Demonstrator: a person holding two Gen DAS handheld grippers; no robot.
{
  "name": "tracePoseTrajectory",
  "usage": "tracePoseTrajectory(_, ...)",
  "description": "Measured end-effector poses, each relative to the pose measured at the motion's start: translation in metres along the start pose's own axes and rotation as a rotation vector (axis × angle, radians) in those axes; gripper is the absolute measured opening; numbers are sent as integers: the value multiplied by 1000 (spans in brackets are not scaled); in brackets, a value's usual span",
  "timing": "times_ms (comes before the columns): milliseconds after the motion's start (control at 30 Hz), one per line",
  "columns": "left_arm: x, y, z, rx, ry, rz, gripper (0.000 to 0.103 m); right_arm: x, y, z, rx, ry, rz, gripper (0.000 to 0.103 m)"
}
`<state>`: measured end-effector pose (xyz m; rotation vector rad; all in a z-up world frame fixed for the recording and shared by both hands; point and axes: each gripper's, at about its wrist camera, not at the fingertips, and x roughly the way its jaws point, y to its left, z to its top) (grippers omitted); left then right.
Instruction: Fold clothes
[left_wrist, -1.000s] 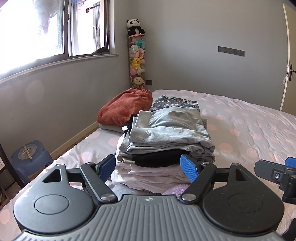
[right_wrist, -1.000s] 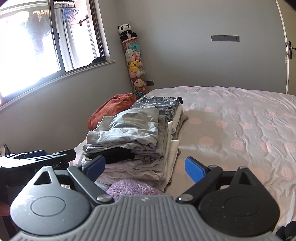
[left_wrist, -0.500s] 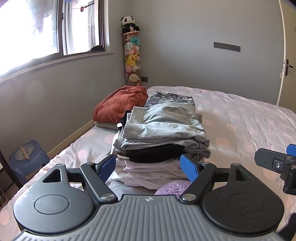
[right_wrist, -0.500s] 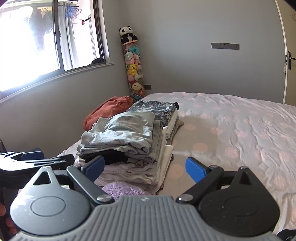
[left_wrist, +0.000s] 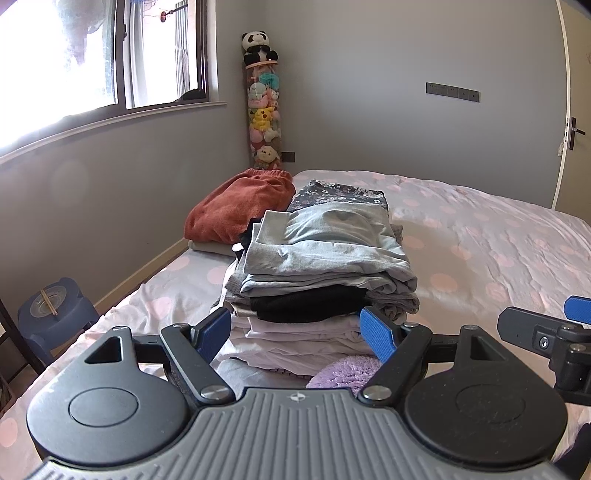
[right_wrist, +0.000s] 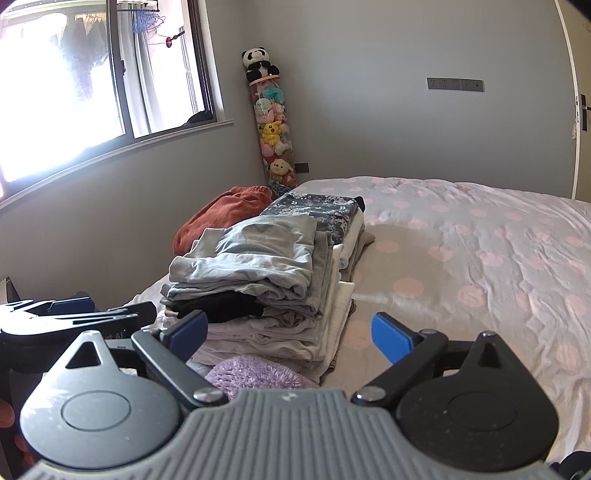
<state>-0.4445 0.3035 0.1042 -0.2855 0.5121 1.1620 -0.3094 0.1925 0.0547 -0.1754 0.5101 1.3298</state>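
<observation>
Blue-padded, the left gripper (left_wrist: 297, 330) is spread wide and holds nothing; it hangs just before the stack of folded clothes (left_wrist: 317, 273) near the left edge of the bed (left_wrist: 480, 236). The right gripper (right_wrist: 291, 332) is also spread wide and empty, beside the same stack. One purple fluffy piece (right_wrist: 255, 373) lies at the foot of the stack. One rust-red garment (left_wrist: 240, 206) lies behind it.

The left gripper (left_wrist: 295, 334) has a ribbed grey housing at the frame's bottom, with black round-ended arms. Silver screws pin its links; the fingers (left_wrist: 377, 334) carry blue pads. The right gripper (right_wrist: 288, 332) matches it
</observation>
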Motion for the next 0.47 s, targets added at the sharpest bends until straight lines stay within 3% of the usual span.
tracePoseTrajectory(467,-2,-2,-3,16,-15,9,76,3,0,-4,2,21,15,97)
